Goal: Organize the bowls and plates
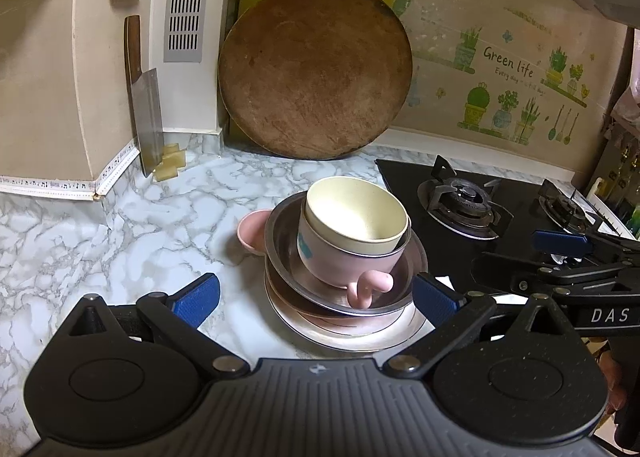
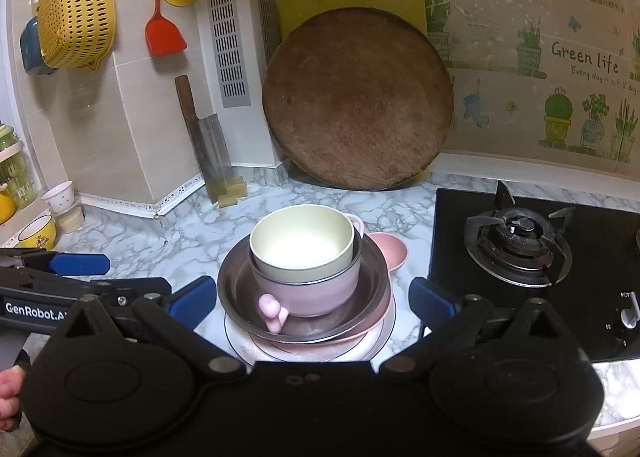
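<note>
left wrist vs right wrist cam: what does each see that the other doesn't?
Left wrist only: a second burner at the far right of the stove.
Right wrist only: the yellow bowl, the white dotted cup and the stove knob.
Both: the dish stack with the cream bowl nested in the pink mug, the round wooden board, the cleaver, and both grippers open.

Marble counter (image 2: 132,233) — plate stack (image 2: 312,345), hob (image 2: 452,217)
</note>
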The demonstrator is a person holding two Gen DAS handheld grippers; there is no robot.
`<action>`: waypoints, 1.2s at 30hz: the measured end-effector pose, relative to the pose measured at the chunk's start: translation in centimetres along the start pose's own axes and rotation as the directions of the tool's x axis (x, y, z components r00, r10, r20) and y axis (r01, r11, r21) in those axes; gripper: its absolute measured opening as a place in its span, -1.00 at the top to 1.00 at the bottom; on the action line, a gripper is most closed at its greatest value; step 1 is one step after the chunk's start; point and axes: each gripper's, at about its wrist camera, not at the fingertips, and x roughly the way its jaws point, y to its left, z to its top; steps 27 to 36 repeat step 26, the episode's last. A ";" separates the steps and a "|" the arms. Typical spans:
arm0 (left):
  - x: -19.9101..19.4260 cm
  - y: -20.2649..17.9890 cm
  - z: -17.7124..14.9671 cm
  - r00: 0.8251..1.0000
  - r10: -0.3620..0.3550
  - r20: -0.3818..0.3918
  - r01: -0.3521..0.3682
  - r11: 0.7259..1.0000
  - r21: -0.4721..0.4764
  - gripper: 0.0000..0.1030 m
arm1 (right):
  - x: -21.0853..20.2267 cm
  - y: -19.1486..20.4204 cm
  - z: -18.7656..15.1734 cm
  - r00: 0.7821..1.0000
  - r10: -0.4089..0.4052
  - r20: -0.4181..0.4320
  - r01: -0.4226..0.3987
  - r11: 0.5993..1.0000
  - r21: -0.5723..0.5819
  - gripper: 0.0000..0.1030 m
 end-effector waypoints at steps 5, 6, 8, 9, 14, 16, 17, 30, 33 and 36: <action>-0.1 0.0 0.0 1.000 0.002 -0.001 -0.002 1.000 0.004 -1.00 | 0.0 0.0 0.0 1.000 0.000 -0.003 0.000 1.000 0.001 -1.00; -0.1 -0.1 0.0 1.000 0.001 -0.001 -0.001 1.000 0.005 -1.00 | 0.0 0.0 0.0 1.000 0.001 -0.003 -0.001 1.000 0.001 -1.00; -0.1 -0.1 0.0 1.000 0.005 -0.001 -0.005 1.000 0.006 -1.00 | 0.0 0.0 0.0 1.000 0.002 -0.004 -0.002 1.000 0.003 -1.00; -0.1 -0.1 0.0 1.000 0.006 -0.001 -0.006 1.000 0.008 -1.00 | 0.0 0.0 -0.1 1.000 0.001 -0.004 -0.001 1.000 0.002 -1.00; 0.0 -0.1 0.0 1.000 0.004 -0.002 -0.004 1.000 0.012 -1.00 | 0.1 0.0 -0.2 1.000 0.000 -0.007 0.000 1.000 0.005 -1.00; 0.2 -0.1 0.0 1.000 0.002 -0.005 -0.002 1.000 0.011 -1.00 | 0.1 0.0 -0.2 1.000 -0.003 -0.008 0.003 1.000 0.008 -1.00; 0.3 -0.1 0.0 1.000 0.001 -0.007 0.000 1.000 0.010 -1.00 | 0.1 -0.1 -0.2 1.000 -0.004 -0.009 0.004 1.000 0.009 -1.00; 0.9 0.6 0.1 1.000 -0.004 -0.023 0.004 1.000 -0.004 -1.00 | 0.7 0.0 0.0 1.000 -0.009 -0.022 0.010 1.000 0.016 -1.00; 0.9 0.6 0.1 1.000 -0.004 -0.023 0.004 1.000 -0.004 -1.00 | 0.7 0.0 0.0 1.000 -0.009 -0.022 0.010 1.000 0.016 -1.00; 0.9 0.6 0.1 1.000 -0.004 -0.023 0.004 1.000 -0.004 -1.00 | 0.7 0.0 0.0 1.000 -0.009 -0.022 0.010 1.000 0.016 -1.00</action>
